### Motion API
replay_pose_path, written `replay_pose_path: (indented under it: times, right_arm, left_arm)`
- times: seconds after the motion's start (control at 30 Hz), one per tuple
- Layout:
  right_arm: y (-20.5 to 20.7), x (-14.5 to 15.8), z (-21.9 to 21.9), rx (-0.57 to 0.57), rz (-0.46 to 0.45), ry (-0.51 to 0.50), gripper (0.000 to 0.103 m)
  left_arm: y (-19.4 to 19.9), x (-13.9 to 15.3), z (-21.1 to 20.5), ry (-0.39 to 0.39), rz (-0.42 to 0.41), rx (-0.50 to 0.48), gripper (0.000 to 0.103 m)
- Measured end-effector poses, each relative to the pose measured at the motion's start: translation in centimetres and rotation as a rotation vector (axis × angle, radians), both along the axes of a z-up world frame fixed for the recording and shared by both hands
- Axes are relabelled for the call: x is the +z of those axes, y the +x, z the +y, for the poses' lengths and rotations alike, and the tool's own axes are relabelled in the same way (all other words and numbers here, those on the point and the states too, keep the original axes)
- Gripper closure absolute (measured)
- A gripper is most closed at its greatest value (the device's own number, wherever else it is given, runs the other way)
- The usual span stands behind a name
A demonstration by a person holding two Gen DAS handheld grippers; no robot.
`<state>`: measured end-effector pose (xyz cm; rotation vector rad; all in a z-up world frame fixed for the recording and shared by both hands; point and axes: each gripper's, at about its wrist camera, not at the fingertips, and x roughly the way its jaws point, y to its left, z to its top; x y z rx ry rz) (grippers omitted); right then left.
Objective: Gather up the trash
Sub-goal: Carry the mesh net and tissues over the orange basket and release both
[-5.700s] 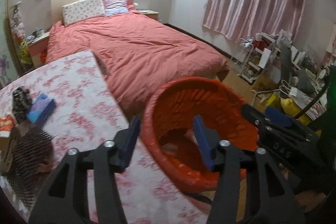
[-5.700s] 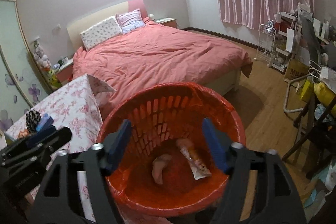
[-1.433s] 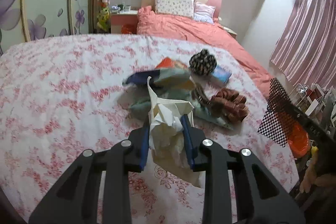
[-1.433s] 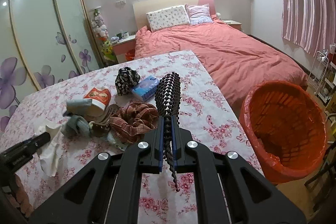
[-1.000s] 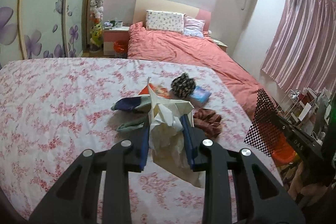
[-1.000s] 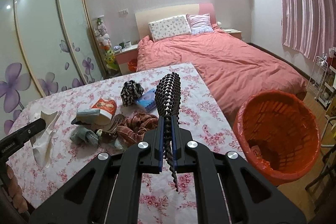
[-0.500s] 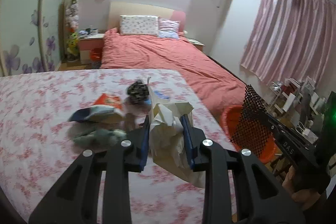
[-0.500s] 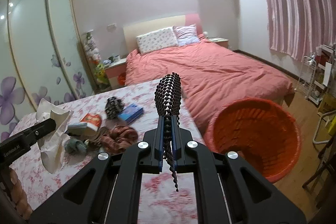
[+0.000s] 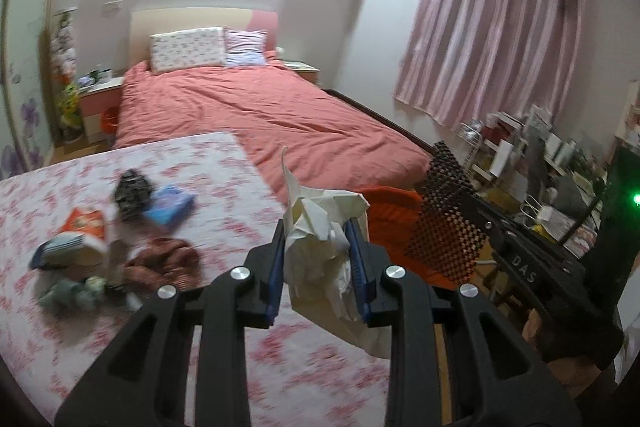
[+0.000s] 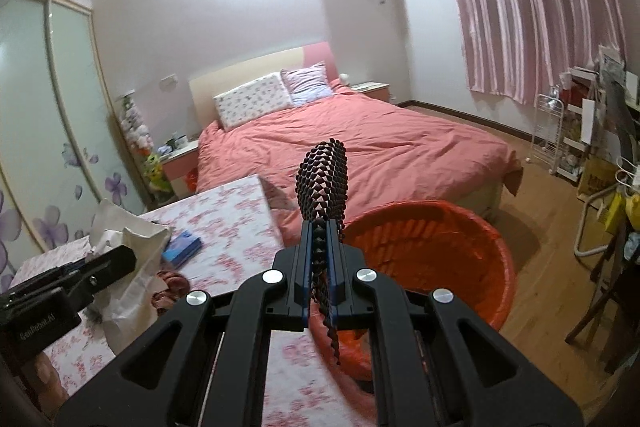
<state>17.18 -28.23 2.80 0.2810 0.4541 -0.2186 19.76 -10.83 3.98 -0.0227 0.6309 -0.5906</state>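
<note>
Orange basket [image 10: 472, 247] sits just ahead-right of right gripper [image 10: 320, 259], nearer than left. Right gripper clenched on black mesh [image 10: 322, 183]; left gripper [image 9: 318, 267] clamps crumpled paper [image 9: 320, 227].

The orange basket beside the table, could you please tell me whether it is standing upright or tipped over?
Upright: the orange basket stands on the floor with its round mouth facing up, beside the table.

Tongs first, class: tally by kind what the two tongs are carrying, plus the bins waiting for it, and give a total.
Crumpled paper, in the left tongs: 1
Black mesh sleeve, in the right tongs: 1
Orange bin, on the floor beside the table: 1
Total: 3
</note>
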Motion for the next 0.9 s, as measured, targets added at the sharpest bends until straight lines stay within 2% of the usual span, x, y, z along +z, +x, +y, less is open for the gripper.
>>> replay_pose_path:
  times: [0.3,0.7,0.83,0.87,0.9]
  right_arm:
    - [0.3,-1.7,-4.2,-0.066,0.007,0.05,0.096]
    - [1.3,-3.7,-7.3,-0.105,0.031,0.11,0.096]
    - [1.6,-4.2,-8.1,-0.102,0.033,0.119,0.096]
    - [1.7,-4.5,-8.3,-0.103,0.033,0.128,0.095]
    - [1.7,-4.7,-8.5,-0.107,0.036,0.131,0.087]
  left_arm:
    - [1.6,-2.1,-6.8,0.016,0.043,-0.108,0.074]
    - [4.4,-5.5,-13.5,0.06,0.082,-0.18,0.073]
    - [5.4,-6.7,-14.5,0.079,0.102,-0.167,0.065]
    - [5.7,-7.1,-14.6,0.086,0.105,-0.159,0.06]
    - [5.9,-7.5,-14.7,0.094,0.112,-0.156,0.055]
